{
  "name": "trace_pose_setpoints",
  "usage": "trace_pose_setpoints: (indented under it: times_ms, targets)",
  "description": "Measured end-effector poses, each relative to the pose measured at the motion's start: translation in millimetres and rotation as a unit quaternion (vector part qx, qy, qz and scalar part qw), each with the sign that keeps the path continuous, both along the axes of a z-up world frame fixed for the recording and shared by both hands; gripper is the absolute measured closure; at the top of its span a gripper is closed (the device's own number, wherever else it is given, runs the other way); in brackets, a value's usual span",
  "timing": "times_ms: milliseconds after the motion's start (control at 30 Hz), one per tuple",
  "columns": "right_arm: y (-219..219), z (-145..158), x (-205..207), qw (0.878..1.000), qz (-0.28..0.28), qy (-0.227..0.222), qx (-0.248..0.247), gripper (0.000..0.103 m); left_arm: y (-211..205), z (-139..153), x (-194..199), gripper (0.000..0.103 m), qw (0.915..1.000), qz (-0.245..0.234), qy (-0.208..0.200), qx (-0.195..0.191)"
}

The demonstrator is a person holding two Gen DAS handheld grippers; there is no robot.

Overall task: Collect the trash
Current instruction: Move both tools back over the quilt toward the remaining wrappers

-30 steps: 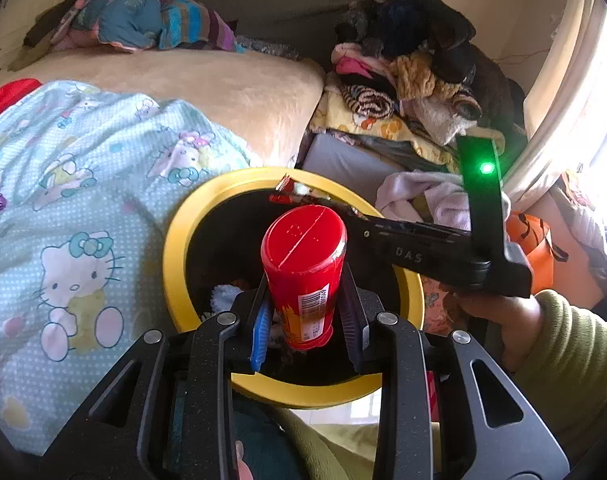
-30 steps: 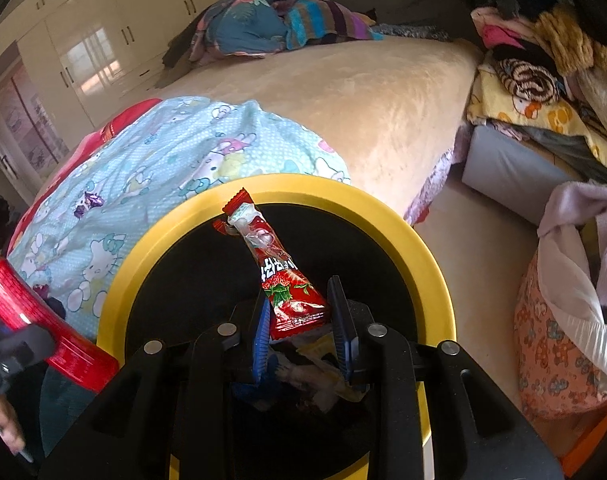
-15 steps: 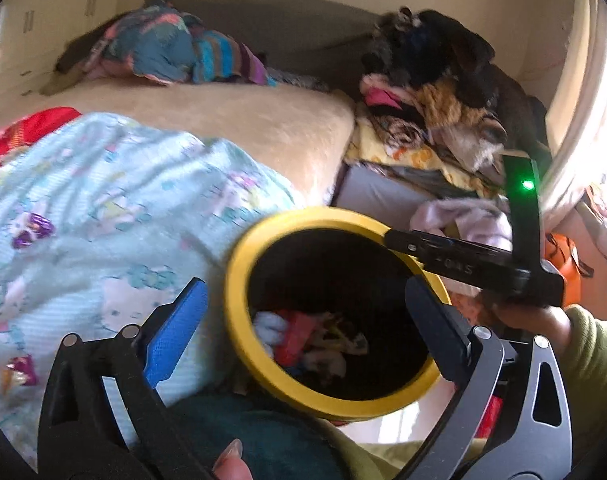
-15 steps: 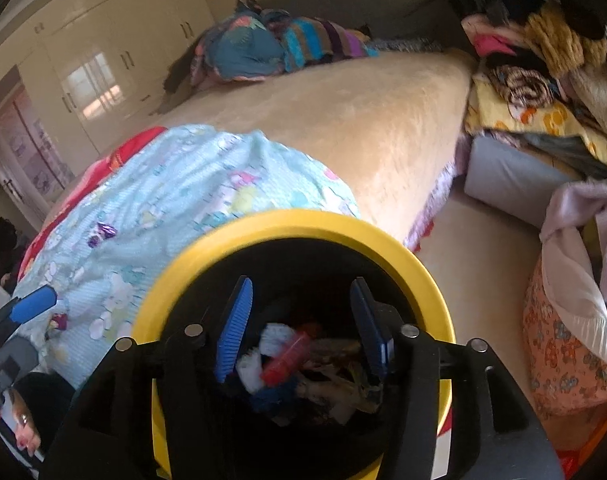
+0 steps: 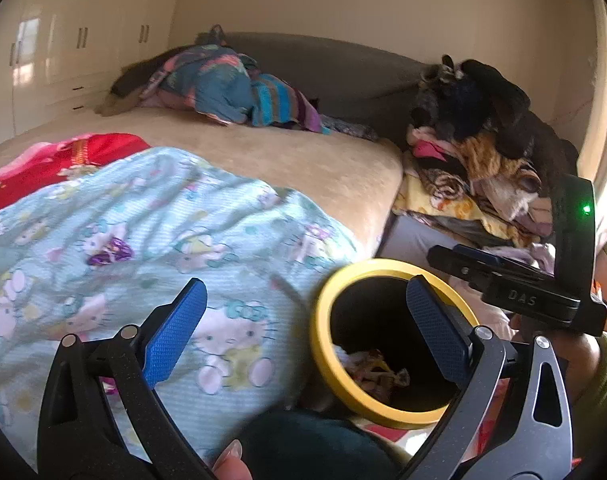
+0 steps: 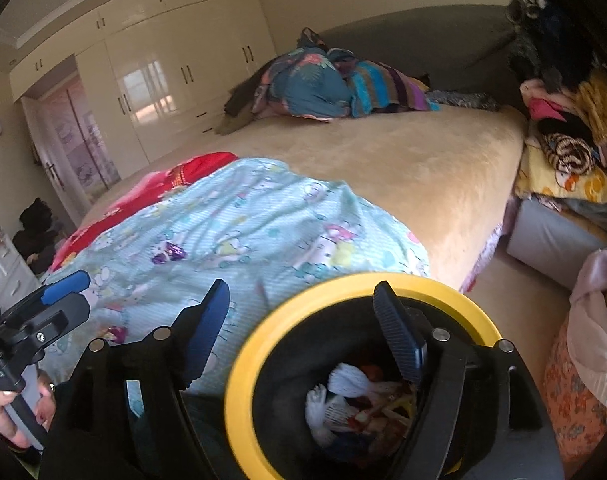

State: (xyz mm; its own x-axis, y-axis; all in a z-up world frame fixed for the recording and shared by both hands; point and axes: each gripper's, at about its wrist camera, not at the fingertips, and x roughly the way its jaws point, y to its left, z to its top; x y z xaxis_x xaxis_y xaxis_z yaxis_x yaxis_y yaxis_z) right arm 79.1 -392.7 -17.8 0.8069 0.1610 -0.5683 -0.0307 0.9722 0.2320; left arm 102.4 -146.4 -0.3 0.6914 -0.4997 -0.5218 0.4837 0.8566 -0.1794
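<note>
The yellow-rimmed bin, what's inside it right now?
The yellow-rimmed bin holds a heap of crumpled trash: white paper and wrappers with red and yellow print. The right claw blocks part of the opening, and whatever lies under the top layer is hidden.

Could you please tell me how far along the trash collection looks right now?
Wrappers and scraps already lie inside the yellow-rimmed black bin. Nothing is in hand: the left claw is open and empty, and the right claw is opening, also empty. A small purple foil wrapper is left on the light-blue cartoon blanket.
</note>
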Motion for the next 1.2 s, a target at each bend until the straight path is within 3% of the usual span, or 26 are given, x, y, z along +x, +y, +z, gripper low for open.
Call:
trace_pose_setpoints:
  times_ms: [433,767,1200]
  targets:
    - [56,10,26,0.999,0.043,-0.013,0.008,0.026,67,11,5,0.011,0.9973,0.07,-0.023,-0.002]
    - [125,6,63,0.995,0.104,-0.004,-0.003,0.025,126,1,16,0.011,0.9929,0.119,-0.004,0.0]
    - [203,-14,129,0.987,0.158,0.021,-0.022,0.025,174,-35,24,0.011,0.9925,0.106,0.047,0.037]
